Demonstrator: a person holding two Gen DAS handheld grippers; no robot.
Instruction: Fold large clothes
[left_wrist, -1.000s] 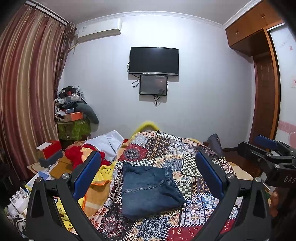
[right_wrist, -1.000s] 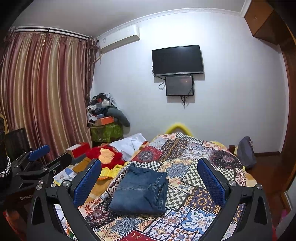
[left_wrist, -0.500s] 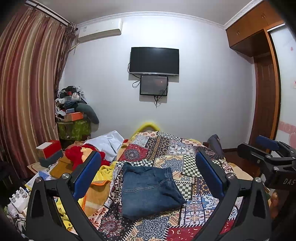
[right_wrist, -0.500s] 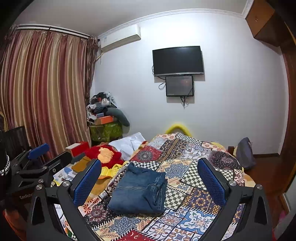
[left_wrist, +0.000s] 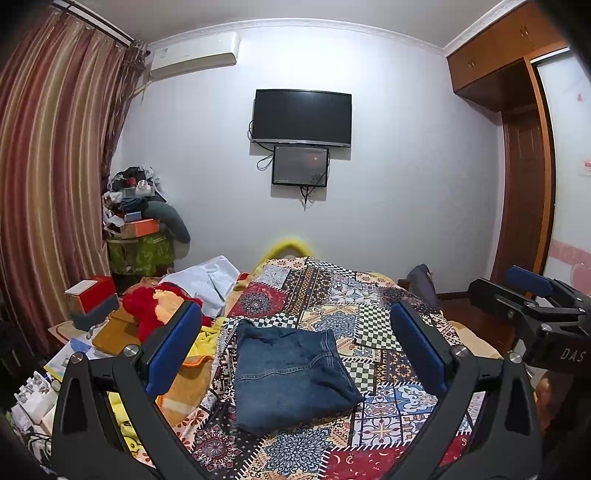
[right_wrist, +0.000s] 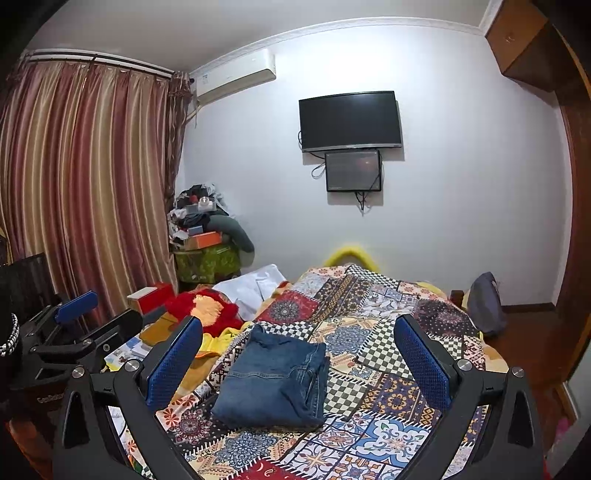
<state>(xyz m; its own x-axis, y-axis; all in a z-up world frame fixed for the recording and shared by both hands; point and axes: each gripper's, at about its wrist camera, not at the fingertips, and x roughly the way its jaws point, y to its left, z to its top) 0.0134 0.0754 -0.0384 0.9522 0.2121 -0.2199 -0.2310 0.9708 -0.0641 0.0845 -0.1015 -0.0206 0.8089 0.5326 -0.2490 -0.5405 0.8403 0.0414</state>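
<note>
On the patchwork-quilted bed (left_wrist: 388, 328), the folded blue denim jeans (left_wrist: 291, 373) lie at six o'clock, clear of both spread, empty tongs—left (left_wrist: 295, 354), right (right_wrist: 299, 362)—so folding looks finished; next likely calls for fetching another garment.

Folded jeans (left_wrist: 291, 373): matt blue denim. Bedspread (left_wrist: 369, 325): printed patchwork cloth. Gripper pads (right_wrist: 173, 363): textured blue rubber. Wardrobe (left_wrist: 517, 92): glossy brown wood.

Blue jeans (left_wrist: 291, 373), multicoloured patchwork bedspread (left_wrist: 373, 321)
</note>
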